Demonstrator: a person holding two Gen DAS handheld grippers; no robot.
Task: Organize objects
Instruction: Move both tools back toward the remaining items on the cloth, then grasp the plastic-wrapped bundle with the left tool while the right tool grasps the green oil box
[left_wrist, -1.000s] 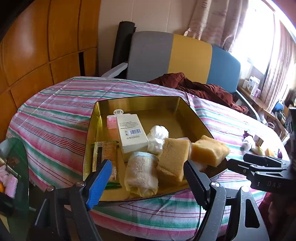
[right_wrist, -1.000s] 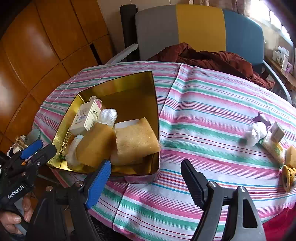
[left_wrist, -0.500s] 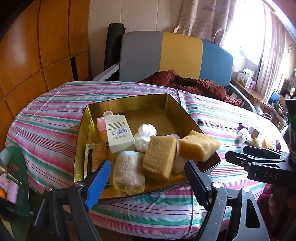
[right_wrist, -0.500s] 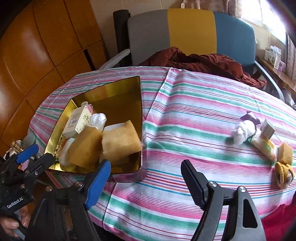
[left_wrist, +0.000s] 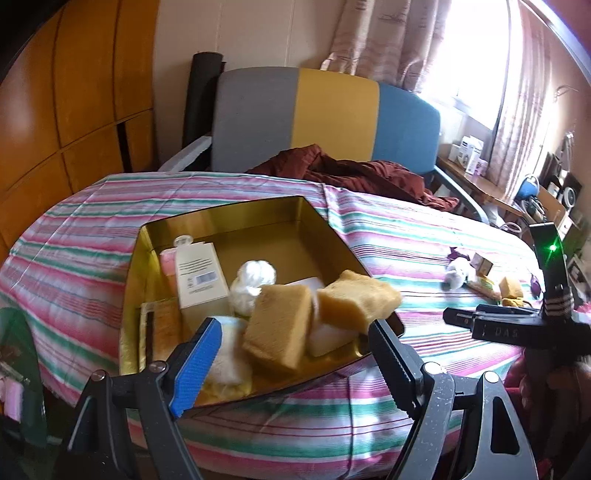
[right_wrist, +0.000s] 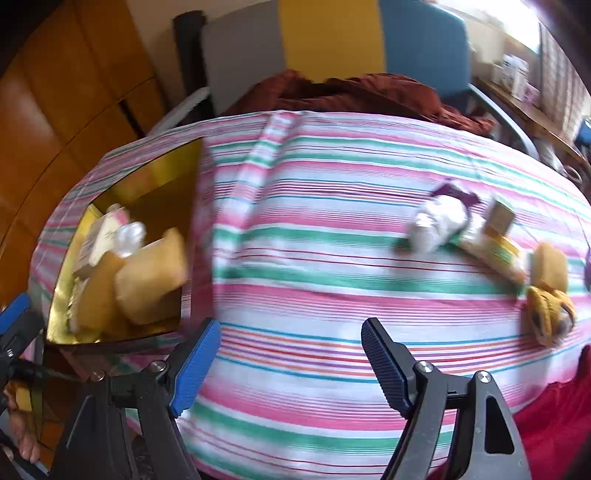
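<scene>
Right wrist view puts your right gripper (right_wrist: 290, 363) low over the bare striped desk (right_wrist: 295, 295), angled down, fingers spread with nothing between them; the loose things lie beyond to the right: a yellow sponge (right_wrist: 550, 267), soft and light, best pinched across its flat sides, and a white bag (right_wrist: 437, 221), limp and likely slippery, best taken at its bunched middle. Your left gripper (left_wrist: 295, 360), fingers likewise apart and empty, hangs before the part-filled gold tin (left_wrist: 221, 221).

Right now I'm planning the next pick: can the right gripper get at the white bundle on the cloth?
Probably yes: the right gripper is open and empty, and only bare striped cloth lies before the white bundle.
</scene>
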